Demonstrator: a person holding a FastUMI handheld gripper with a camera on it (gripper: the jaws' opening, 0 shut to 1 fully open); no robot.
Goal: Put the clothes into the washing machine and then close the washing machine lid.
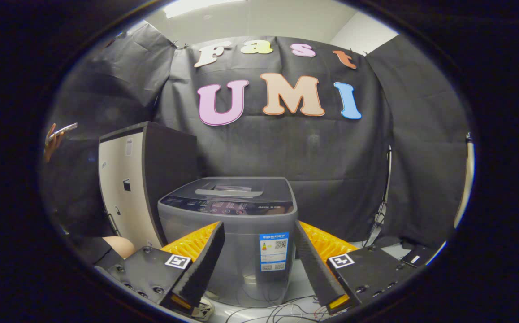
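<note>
A small grey top-loading washing machine (230, 233) stands on the floor ahead of me, its lid (237, 188) lying flat and shut on top behind a dark control panel. My gripper (259, 237) hangs in front of the machine's front wall, some way off it, open, with nothing between its fingers. The machine's front label sits in the gap between the fingers. No clothes can be made out.
A tall cabinet (127, 184) with a pale door and dark sides stands just left of the machine. A person sits at the far left, a hand (53, 141) holding up a phone. Cables (277, 309) trail on the floor below. A light stand (382, 202) rises at the right.
</note>
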